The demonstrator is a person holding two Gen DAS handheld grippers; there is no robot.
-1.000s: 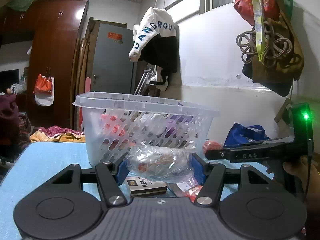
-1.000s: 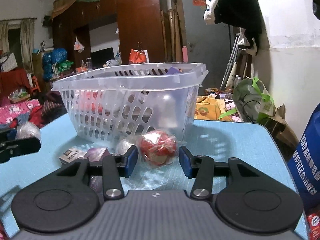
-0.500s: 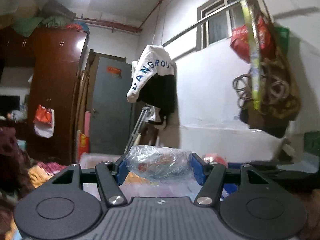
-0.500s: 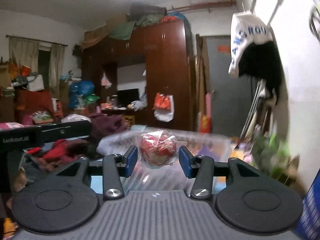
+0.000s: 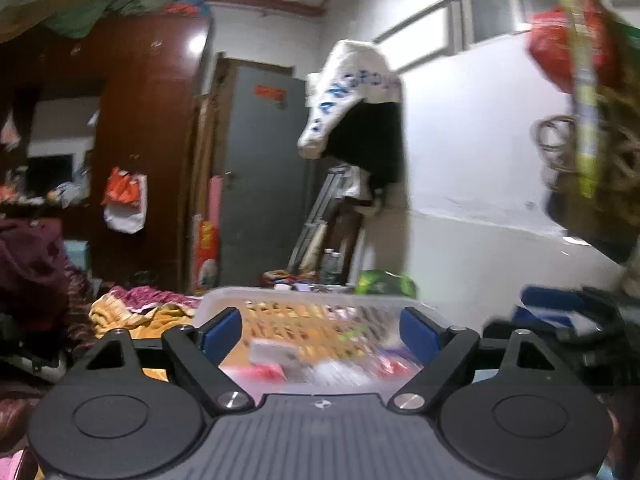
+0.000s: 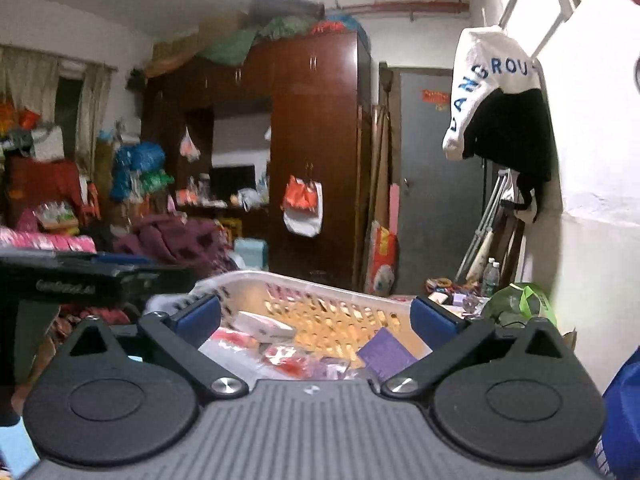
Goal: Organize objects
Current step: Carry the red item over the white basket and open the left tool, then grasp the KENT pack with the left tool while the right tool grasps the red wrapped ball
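The white perforated plastic basket [image 5: 320, 294] sits just below and ahead of both grippers; it also shows in the right wrist view [image 6: 280, 280]. It holds several packets, among them a white box [image 6: 264, 326] and a purple packet [image 6: 386, 354]. My left gripper [image 5: 322, 334] is open and empty above the basket. My right gripper [image 6: 316, 320] is open and empty above the basket. The left gripper's black body [image 6: 92, 280] shows at the left of the right wrist view. The left view is blurred.
A brown wardrobe [image 6: 312, 152] and a grey door [image 5: 264, 176] stand behind. A white wall [image 5: 480, 200] with hanging clothes and bags is at the right. A blue bag [image 5: 548, 308] lies right of the basket. Piled clothes [image 5: 36, 272] are at the left.
Both grippers rose from the table to above the basket, then opened. The clear wrapped bundle has left the left gripper and the red wrapped ball has left the right gripper.
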